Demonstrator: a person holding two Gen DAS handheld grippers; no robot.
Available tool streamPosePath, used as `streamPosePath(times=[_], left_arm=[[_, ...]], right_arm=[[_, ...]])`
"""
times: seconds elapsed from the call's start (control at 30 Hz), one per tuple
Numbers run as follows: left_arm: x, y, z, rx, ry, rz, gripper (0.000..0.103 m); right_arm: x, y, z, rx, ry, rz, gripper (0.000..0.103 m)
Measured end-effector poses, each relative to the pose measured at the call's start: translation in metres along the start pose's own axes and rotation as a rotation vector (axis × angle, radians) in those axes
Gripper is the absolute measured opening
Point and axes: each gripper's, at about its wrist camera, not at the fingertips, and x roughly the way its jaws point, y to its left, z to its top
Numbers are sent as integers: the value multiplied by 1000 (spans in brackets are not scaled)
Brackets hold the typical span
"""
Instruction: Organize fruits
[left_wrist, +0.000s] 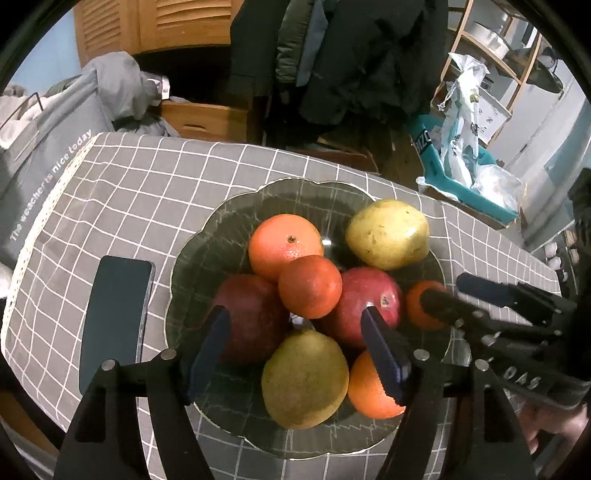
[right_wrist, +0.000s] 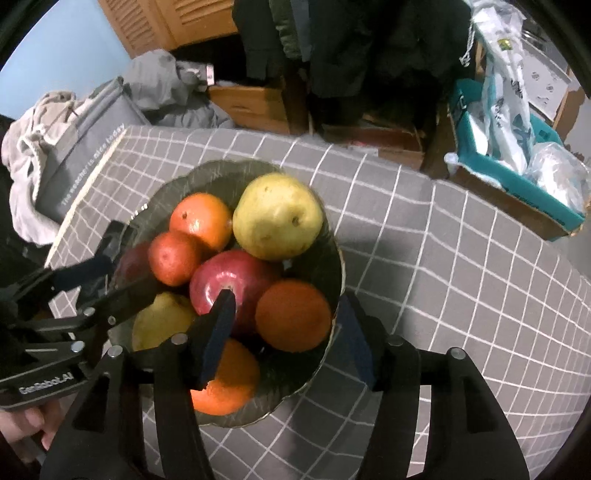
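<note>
A dark glass bowl (left_wrist: 221, 229) (right_wrist: 291, 373) on the grey checked cloth holds two yellow-green pears, two red apples and several oranges. My left gripper (left_wrist: 295, 332) hangs open over the bowl's near side. A pear (left_wrist: 304, 376) and a red apple (left_wrist: 251, 317) lie below the gap between its fingers, and no pad presses on either. My right gripper (right_wrist: 288, 321) is open too. A dark orange (right_wrist: 291, 314) lies between its fingers with a gap on the left, and its right finger stands at the bowl's rim. Each gripper shows in the other's view: the right (left_wrist: 443, 287), the left (right_wrist: 129, 273).
A dark phone (left_wrist: 114, 314) lies flat on the cloth left of the bowl. A teal box (right_wrist: 517, 173) with plastic bags stands beyond the table's right edge. A grey bag (left_wrist: 44, 155) sits at the left, with wooden furniture and hanging coats behind. A hand (left_wrist: 554, 424) holds the right gripper.
</note>
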Motion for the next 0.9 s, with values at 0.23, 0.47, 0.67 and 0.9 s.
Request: streamPosePath(times=[0.23, 0.47, 0.67, 0.9], left_arm=[[-24, -1, 1, -5, -41, -2, 75], [-58, -2, 4, -28, -88, -26, 77], [-96, -9, 7, -12, -169, -27, 85], [-134, -24, 10, 38, -252, -18, 87]], right_arm=[[-34, -2, 10, 26, -91, 6, 59], [-81, 4, 17, 21, -212, -57, 70], [-123, 5, 19, 16, -309, -89, 77], [-172, 11, 15, 5, -406, -114, 81]])
